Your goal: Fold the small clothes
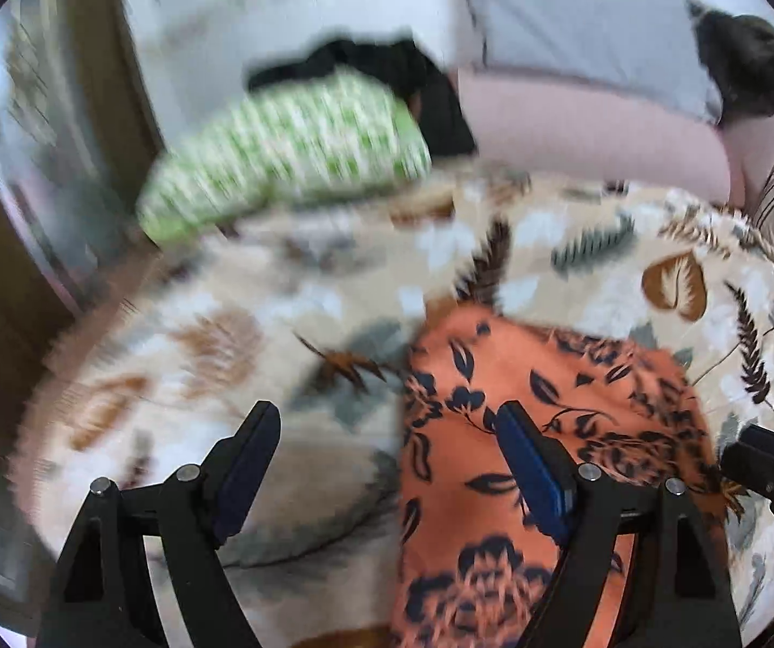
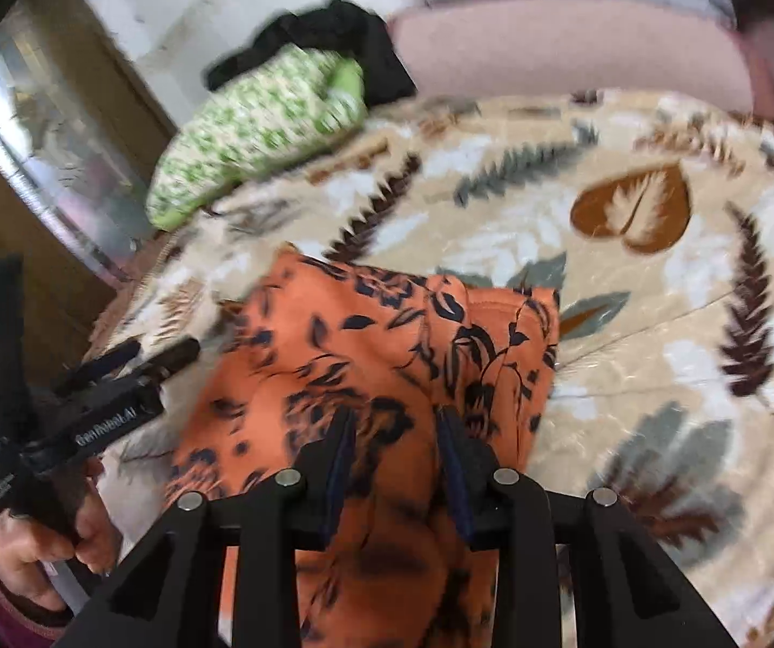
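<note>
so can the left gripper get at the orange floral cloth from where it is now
Probably yes. The left gripper stands open and empty above the leaf-print blanket, with its right finger already over the orange floral cloth's left edge. Nothing lies between them; the right gripper is further along the cloth.

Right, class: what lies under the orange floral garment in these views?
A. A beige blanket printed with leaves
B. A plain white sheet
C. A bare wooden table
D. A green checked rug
A: the orange floral garment rests on a beige blanket printed with brown and grey leaves.
</note>
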Demonstrator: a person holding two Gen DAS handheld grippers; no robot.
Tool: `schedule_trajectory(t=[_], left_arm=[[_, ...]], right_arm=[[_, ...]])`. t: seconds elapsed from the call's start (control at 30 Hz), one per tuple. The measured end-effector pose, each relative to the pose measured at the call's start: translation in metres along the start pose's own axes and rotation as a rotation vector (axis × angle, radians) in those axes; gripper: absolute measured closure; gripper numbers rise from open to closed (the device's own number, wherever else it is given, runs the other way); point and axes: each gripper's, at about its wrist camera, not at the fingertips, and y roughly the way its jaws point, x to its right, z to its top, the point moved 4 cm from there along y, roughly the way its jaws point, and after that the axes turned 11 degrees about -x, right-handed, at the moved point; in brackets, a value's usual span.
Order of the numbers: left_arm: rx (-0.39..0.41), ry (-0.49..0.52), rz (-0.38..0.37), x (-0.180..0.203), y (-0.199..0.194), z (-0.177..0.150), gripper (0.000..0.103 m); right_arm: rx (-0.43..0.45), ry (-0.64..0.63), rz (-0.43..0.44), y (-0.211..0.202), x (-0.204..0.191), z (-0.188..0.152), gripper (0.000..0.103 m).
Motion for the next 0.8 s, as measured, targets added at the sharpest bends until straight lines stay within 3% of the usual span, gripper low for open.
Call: schedule_trajectory(t=[0.07, 0.33, 0.37, 0.4, 0.8], left_arm=[[0.059, -0.003, 0.03, -0.002, -0.039, -0.01, 0.02], [0.176, -0.02, 0.123, -0.009, -0.133, -0.037, 0.02], [0.182, -0.023, 0.115, -0.01, -0.142, -0.04, 0.02], [0.187, -0.026, 0.108, -0.01, -0.149, -0.042, 0.02], [0.274, -0.082, 0.047, -0.017, -0.226, -0.062, 0.02]], right_arm=[[0.04, -0.036, -0.034, -0.026, -0.01, -0.017, 0.067], [0.171, -0.06, -0.073, -0.116, -0.042, -0.075, 0.062], [0.179, -0.064, -0.087, -0.125, -0.046, -0.08, 0.047], [0.189, -0.067, -0.094, -0.133, -0.049, -0.084, 0.039], [0.356, -0.068, -0.17, -0.2, -0.076, -0.112, 0.03]])
